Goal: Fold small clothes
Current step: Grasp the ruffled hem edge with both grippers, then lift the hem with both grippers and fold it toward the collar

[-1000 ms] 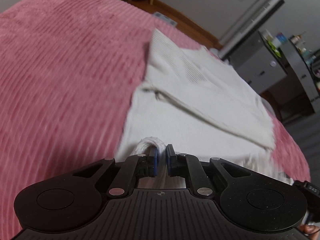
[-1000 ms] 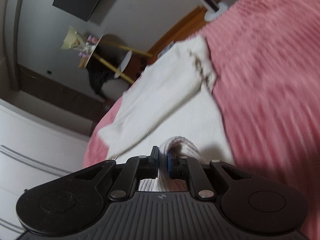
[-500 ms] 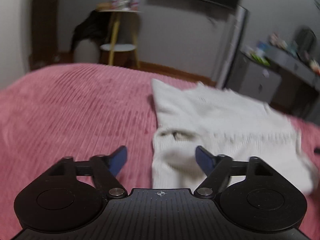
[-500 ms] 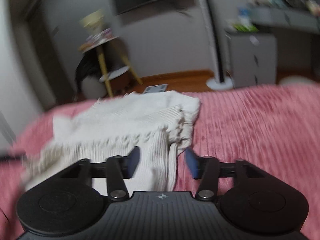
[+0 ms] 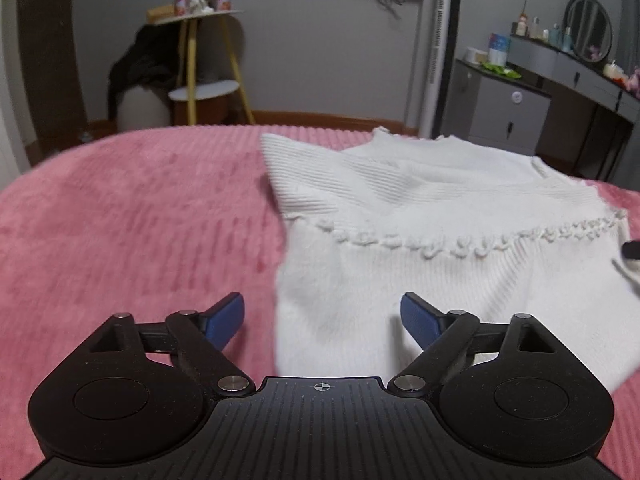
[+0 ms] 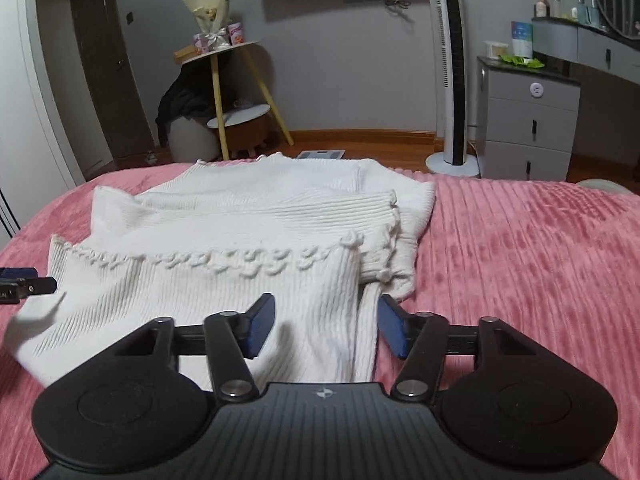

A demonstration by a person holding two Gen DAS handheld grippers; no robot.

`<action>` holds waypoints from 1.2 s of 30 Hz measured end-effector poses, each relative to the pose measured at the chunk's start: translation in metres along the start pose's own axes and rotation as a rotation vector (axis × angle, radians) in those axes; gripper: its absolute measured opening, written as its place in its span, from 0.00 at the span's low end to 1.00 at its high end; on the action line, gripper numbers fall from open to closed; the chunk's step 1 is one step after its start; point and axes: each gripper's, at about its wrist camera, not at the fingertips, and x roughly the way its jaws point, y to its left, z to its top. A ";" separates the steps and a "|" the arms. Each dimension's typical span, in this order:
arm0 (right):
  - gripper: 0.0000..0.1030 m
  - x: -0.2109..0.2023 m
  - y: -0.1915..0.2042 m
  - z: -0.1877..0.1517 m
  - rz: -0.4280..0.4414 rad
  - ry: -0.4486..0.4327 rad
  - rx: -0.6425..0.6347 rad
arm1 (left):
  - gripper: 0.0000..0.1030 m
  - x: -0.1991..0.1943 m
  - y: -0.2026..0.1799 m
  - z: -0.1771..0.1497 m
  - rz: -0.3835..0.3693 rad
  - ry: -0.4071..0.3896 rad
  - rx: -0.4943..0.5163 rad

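Where it lies folded on the pink ribbed bed [image 5: 132, 216], the white rib-knit top [image 5: 432, 216] runs crosswise, scalloped hem uppermost. Left tool [image 5: 322, 318]: just opened wide, empty, astride the top's left edge. Right tool [image 6: 326, 326]: half open, just narrowing, pads clear of the cloth between them.

No legible text anywhere.
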 end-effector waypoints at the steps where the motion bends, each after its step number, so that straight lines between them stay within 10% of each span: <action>1: 0.43 0.003 -0.002 0.001 0.008 0.011 0.015 | 0.87 0.003 0.000 0.001 -0.006 -0.002 -0.012; 3: 0.26 0.008 -0.002 0.001 0.022 0.018 0.024 | 0.81 0.011 -0.001 0.002 0.000 0.005 -0.031; 7: 0.26 0.021 0.001 -0.001 -0.020 0.059 0.003 | 0.59 0.024 0.002 0.004 0.020 0.048 -0.085; 12: 0.09 0.021 0.005 -0.002 0.009 0.038 -0.004 | 0.16 0.013 0.003 0.008 0.042 0.018 -0.113; 26: 0.07 -0.041 0.021 0.029 0.021 -0.168 -0.078 | 0.12 -0.053 -0.002 0.060 -0.012 -0.136 -0.121; 36: 0.07 -0.027 0.021 0.056 -0.068 -0.238 -0.084 | 0.11 -0.027 -0.001 0.104 0.041 -0.178 -0.131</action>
